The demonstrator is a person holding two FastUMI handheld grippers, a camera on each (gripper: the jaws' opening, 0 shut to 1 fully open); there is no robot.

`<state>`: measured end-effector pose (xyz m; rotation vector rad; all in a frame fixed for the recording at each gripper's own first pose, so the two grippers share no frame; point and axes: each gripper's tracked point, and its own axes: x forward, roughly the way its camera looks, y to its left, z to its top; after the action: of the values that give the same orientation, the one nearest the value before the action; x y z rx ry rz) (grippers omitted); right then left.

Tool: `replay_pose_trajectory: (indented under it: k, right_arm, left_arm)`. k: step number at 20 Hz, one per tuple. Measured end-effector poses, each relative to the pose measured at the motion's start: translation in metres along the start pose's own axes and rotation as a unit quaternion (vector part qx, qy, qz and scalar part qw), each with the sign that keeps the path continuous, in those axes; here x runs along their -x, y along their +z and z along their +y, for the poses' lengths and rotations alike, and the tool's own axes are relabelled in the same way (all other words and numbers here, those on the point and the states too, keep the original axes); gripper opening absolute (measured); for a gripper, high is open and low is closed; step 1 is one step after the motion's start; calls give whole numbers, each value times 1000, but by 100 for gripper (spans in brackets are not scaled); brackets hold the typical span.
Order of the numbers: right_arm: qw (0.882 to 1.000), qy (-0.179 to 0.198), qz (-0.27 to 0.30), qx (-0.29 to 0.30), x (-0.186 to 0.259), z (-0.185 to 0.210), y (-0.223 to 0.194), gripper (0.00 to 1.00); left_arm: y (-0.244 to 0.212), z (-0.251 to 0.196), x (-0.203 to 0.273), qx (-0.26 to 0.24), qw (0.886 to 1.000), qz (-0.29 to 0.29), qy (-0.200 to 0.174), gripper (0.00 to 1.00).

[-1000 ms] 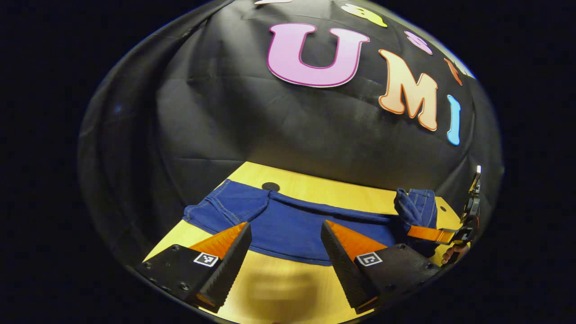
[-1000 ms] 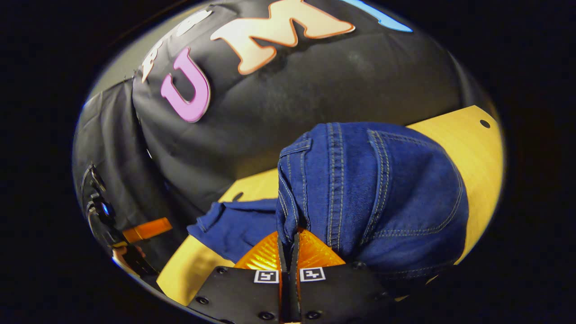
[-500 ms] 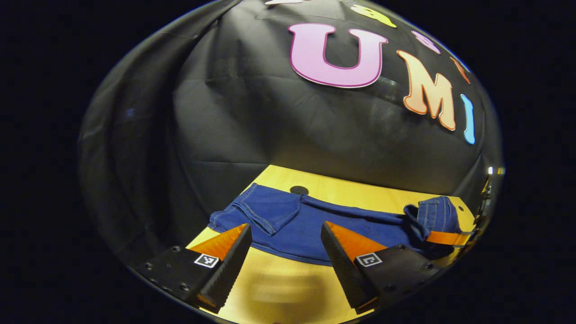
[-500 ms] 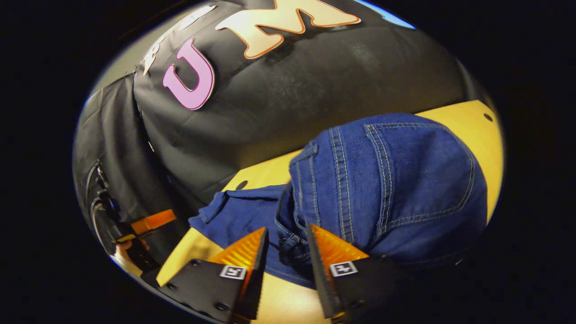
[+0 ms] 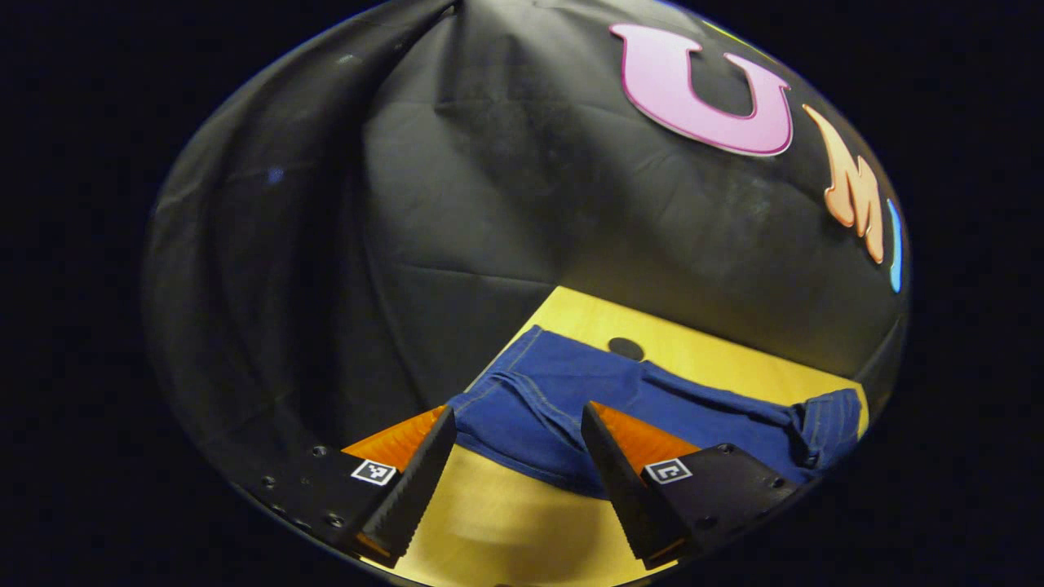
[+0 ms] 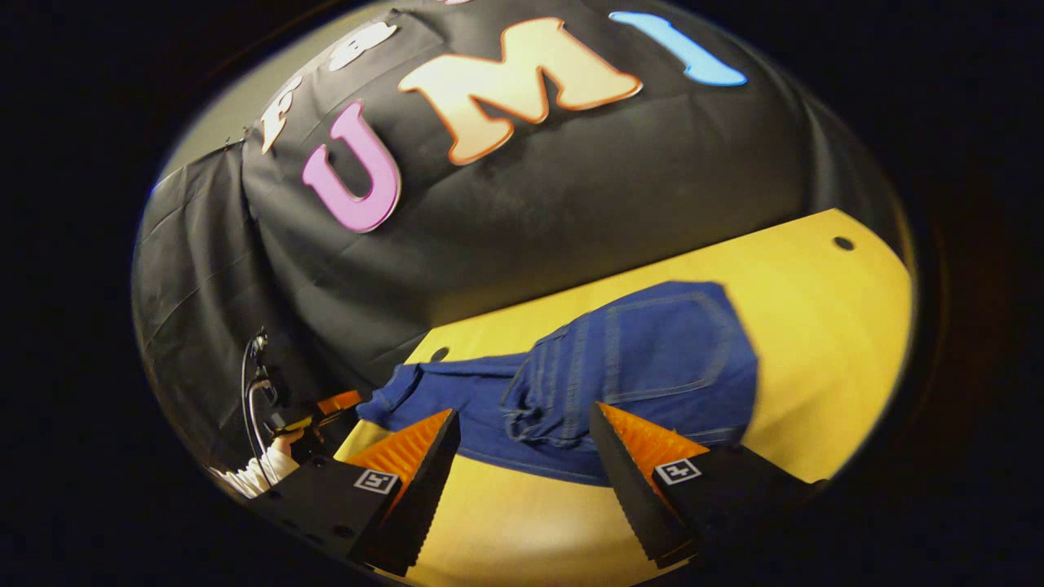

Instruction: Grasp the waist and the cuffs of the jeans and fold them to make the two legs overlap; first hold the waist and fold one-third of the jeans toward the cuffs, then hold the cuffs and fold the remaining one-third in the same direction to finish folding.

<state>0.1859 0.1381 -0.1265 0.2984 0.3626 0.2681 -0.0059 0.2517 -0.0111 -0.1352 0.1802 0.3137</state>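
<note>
Currently 1 jeans | 1 table | 2 tools, both open: left tool, right tool

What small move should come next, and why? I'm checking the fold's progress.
Probably ease the open left gripper forward to close on the cuffs. The waist already lies folded over the jeans, and the right gripper is open, holding nothing.
</note>
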Motion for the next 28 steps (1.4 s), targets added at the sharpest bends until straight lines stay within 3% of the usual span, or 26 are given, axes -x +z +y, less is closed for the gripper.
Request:
replay_pose_trajectory:
  k: [2, 3, 4, 5, 9, 12, 17, 18, 22, 23, 25, 28]
  right_arm:
    - [999, -44, -25, -16, 30, -32, 28, 94]
    - [997, -66, -35, -25, 44, -50, 40, 98]
    - [995, -84, -44, -32, 55, -65, 49, 93]
    - [993, -100, -53, -37, 69, -78, 57, 98]
    - [985, -156, -57, -44, 110, -117, 65, 98]
    - [983, -171, -49, -36, 123, -125, 62, 98]
    - [984, -175, -20, -33, 118, -126, 45, 94]
    - [984, -174, -16, -35, 116, -125, 42, 98]
    - [984, -174, -11, -40, 113, -120, 40, 94]
    - [984, -176, -11, -41, 114, -121, 41, 94]
    - [982, -181, -13, -44, 118, -122, 43, 98]
    - [981, -183, -22, -53, 124, -125, 47, 98]
  left_arm:
    - [-6, 7, -12, -15, 1000, 10, 7, 94]
    - [-11, 5, -10, -21, 1000, 17, 10, 94]
    - [-15, 5, -10, -29, 999, 25, 12, 94]
    - [-16, 6, -11, -34, 999, 30, 11, 93]
    - [-19, 8, -10, -61, 997, 42, 12, 94]
    - [-22, 8, -10, -80, 995, 57, 16, 95]
    - [-24, 5, -10, -89, 994, 56, -6, 93]
    - [-24, 4, -9, -85, 995, 56, -11, 92]
    - [-20, 1, -5, -95, 993, 65, -42, 83]
    - [-19, 2, -1, -96, 992, 67, -52, 77]
    - [-15, -9, 2, -98, 991, 71, -66, 48]
    - [-17, -12, 3, -96, 992, 66, -46, 4]
